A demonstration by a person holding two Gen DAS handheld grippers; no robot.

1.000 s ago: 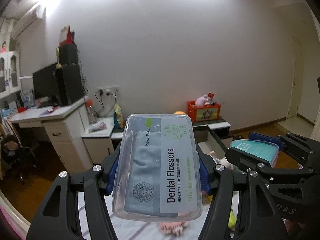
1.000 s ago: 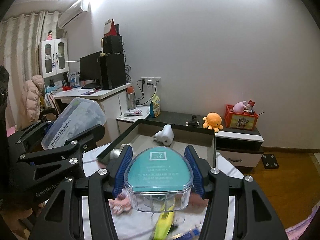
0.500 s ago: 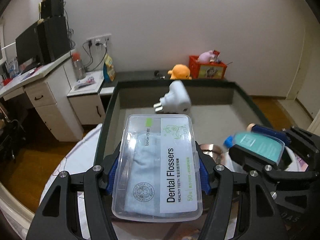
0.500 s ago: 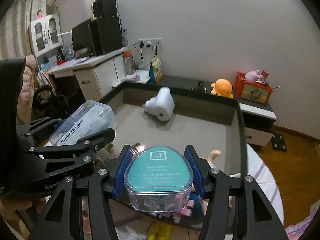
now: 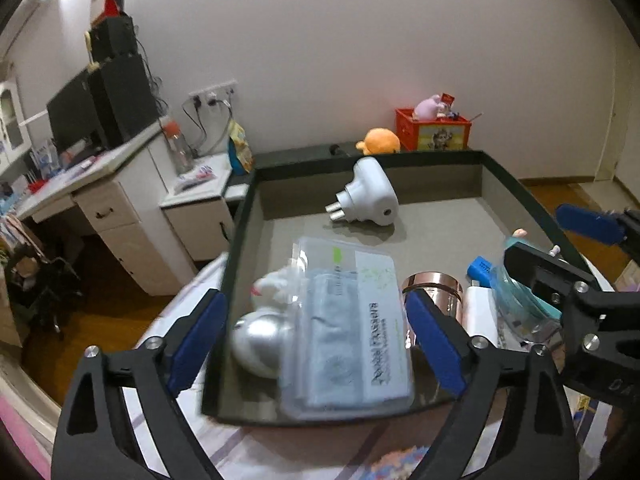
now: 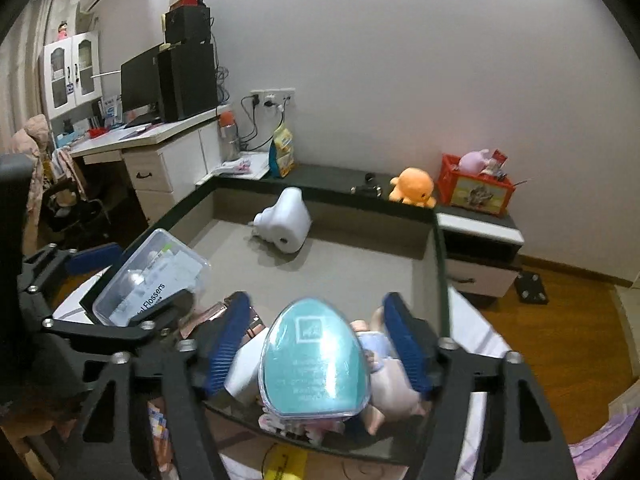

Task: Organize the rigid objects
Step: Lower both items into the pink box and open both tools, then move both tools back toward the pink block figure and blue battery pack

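Both grippers have come down from room height to the near edge of the tray (image 5: 516, 188), and both sets of jaws are opening. One second earlier the left gripper (image 5: 316, 340) clamped the floss box (image 5: 352, 328) and the right gripper (image 6: 318, 348) clamped the teal case (image 6: 314, 360); now the blue pads stand clear of each item on both sides. The floss box is blurred in the left wrist view, which suggests it is dropping or settling just ahead of the left gripper, inside the tray near its front wall. The teal case lies between the right gripper's fingers, tilted, resting on items at the front of the tray. For the task, this reads as two rigid items released into the tray together; the next requirement is probably a clean withdrawal without catching either item. Tray contents: a white plug adapter (image 5: 366, 196) far ahead of both grippers near the back wall; a silver ball (image 5: 260, 340) and a small white toy (image 5: 276, 286) just left of the floss box; a copper can (image 5: 434, 292) just right of it; a white block (image 5: 482, 312) and a blue item (image 5: 482, 270) beyond that; a doll (image 6: 390, 384) touching the right side of the teal case. Whether the case has fully settled cannot be confirmed.
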